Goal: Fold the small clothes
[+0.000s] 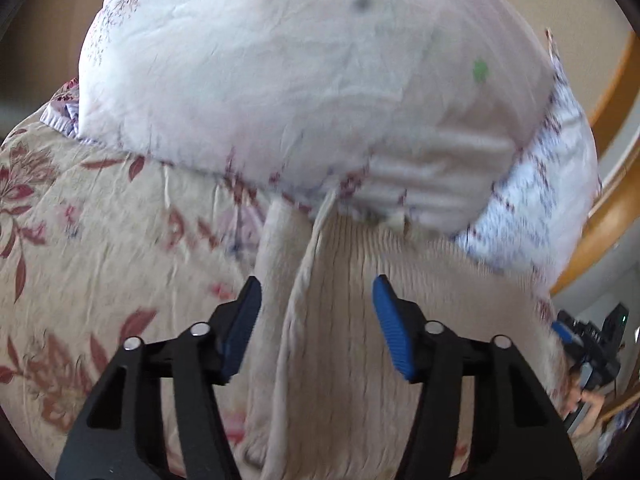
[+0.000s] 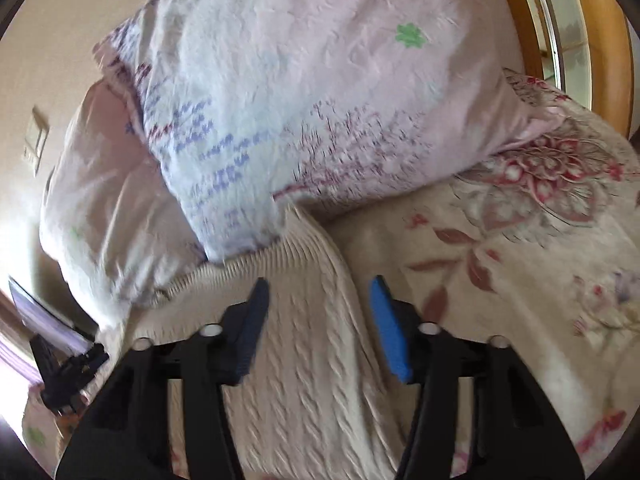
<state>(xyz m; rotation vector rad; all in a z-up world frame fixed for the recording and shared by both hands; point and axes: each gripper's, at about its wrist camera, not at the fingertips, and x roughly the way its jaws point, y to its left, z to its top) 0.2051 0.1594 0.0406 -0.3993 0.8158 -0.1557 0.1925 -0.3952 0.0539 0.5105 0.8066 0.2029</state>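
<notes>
- Left wrist view, far left: a beige bedspread printed with dark red leaves and flowers (image 1: 80, 240) covers the bed, creased and slightly blurred.
- Centre: the left gripper (image 1: 317, 312), black-armed with ribbed blue pads, hangs with its jaws spread wide and nothing between them, just above a cream ribbed-knit garment (image 1: 360, 340) lying on the bedspread; a lengthwise fold in the knit runs up between the pads.
- Above: the garment's far end meets a plump white pillow with small purple and green flower prints (image 1: 280, 80), which overhangs it.
- Far right: an orange-brown curved wooden frame (image 1: 608, 216) rises behind the pillow, and the other black gripper shows low at the edge.
- Right wrist view, left: the same pillow (image 2: 300, 100) leans over a second pale pink pillow (image 2: 108, 200).
- Centre: the right gripper (image 2: 318, 304), jaws likewise wide apart and holding nothing, sits over the cream garment (image 2: 304, 380), whose cable-knit face shows here, its ribbed hem tucked against the pillows.
- Right: the floral bedspread (image 2: 520, 260) stretches beside the garment toward the wooden frame (image 2: 516, 12).
</notes>
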